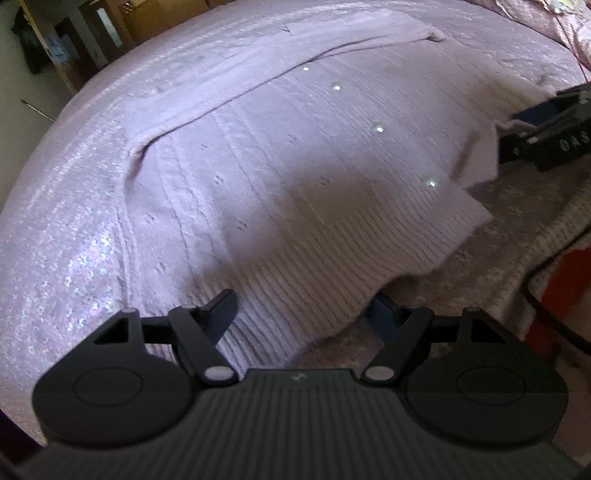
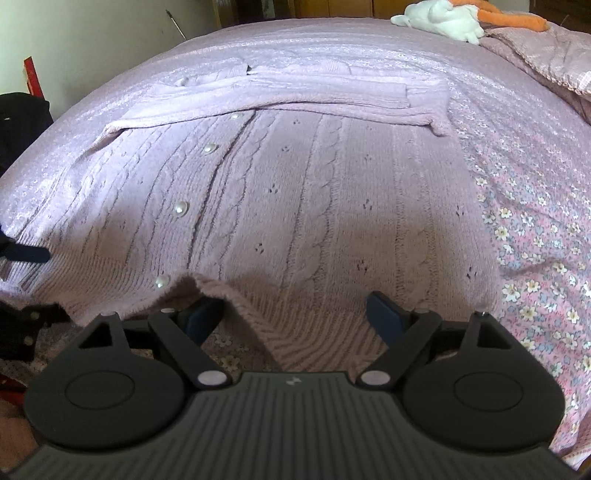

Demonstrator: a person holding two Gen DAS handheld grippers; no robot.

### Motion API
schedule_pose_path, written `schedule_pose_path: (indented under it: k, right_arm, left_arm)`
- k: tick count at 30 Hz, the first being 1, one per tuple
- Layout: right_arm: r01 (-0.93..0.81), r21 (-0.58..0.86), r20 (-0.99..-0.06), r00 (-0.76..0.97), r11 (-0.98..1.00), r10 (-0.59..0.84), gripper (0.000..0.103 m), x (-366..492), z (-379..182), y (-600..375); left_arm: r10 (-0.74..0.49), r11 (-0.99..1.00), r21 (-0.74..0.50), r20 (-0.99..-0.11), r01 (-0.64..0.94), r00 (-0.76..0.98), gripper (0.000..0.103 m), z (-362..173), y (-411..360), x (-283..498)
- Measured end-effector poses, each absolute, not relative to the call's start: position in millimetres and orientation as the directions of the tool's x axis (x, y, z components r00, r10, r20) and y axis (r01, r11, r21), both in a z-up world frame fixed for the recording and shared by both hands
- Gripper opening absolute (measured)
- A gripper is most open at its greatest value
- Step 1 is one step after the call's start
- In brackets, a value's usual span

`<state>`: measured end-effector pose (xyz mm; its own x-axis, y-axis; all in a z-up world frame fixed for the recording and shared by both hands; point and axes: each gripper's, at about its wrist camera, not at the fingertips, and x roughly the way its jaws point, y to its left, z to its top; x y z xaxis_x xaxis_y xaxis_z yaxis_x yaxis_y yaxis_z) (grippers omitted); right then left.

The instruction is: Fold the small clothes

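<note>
A lilac cable-knit cardigan (image 1: 277, 166) with pearl buttons (image 2: 181, 208) lies flat on the bed, its sleeves folded across the chest at the far end. My left gripper (image 1: 303, 314) is open at the ribbed hem, which lies between its spread fingers. At the hem's other corner my right gripper (image 2: 295, 314) is open too; a turned-up flap of hem (image 2: 236, 299) drapes over its left finger. In the left wrist view the right gripper (image 1: 546, 140) shows at the right edge, against the cardigan's side. A blue finger (image 2: 29, 254) of the left one shows in the right wrist view.
A pink floral bedspread (image 2: 535, 240) covers the bed. A white and orange plush toy (image 2: 439, 18) and a crumpled quilt (image 2: 546, 51) lie at the far right. Wooden furniture (image 1: 92, 37) stands beyond the bed. A red object (image 1: 565, 288) sits beside the near edge.
</note>
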<state>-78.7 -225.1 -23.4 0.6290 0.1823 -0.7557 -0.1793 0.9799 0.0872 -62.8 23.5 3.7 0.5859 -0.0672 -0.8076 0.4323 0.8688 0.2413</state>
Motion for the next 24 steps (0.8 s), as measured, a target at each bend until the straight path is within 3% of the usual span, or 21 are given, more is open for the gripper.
schedule_pose_path:
  k: [7,9,12,14,17,19,24]
  right_arm:
    - [-0.226,0.025,-0.76,0.629,0.974,0.165,0.086,-87,-24,-215]
    - [-0.242,0.004,-0.759,0.631,0.97,0.16,0.077,-91,-24,-210]
    - [-0.256,-0.005,-0.757,0.633,0.967,0.164,0.058,-93,-23,-208]
    - [-0.267,0.006,-0.758,0.627,0.964,0.179,0.044,-94,-22,-207]
    - [-0.282,0.024,-0.755,0.624,0.959,0.202,0.021,-95,-20,-207]
    - [-0.287,0.037,-0.742,0.633,0.957,0.219,0.011,-97,-16,-207]
    - [-0.268,0.027,-0.673,0.708,0.963,0.216,0.007,-98,4,-208]
  left_arm:
    - [-0.066,0.876,0.253,-0.779,0.41,0.623,0.078,0,24,-61]
    - [-0.069,0.877,0.255,-0.772,0.407,0.631,0.077,-1,24,-62]
    - [-0.09,0.883,0.236,-0.763,0.405,0.641,0.062,0,26,-62]
    - [-0.104,0.886,0.223,-0.759,0.406,0.643,0.036,1,27,-63]
    - [-0.133,0.893,0.192,-0.752,0.407,0.645,0.014,6,29,-67]
    - [-0.158,0.899,0.165,-0.741,0.405,0.653,0.01,11,31,-67]
    - [-0.193,0.913,0.133,-0.689,0.385,0.698,0.008,31,34,-66]
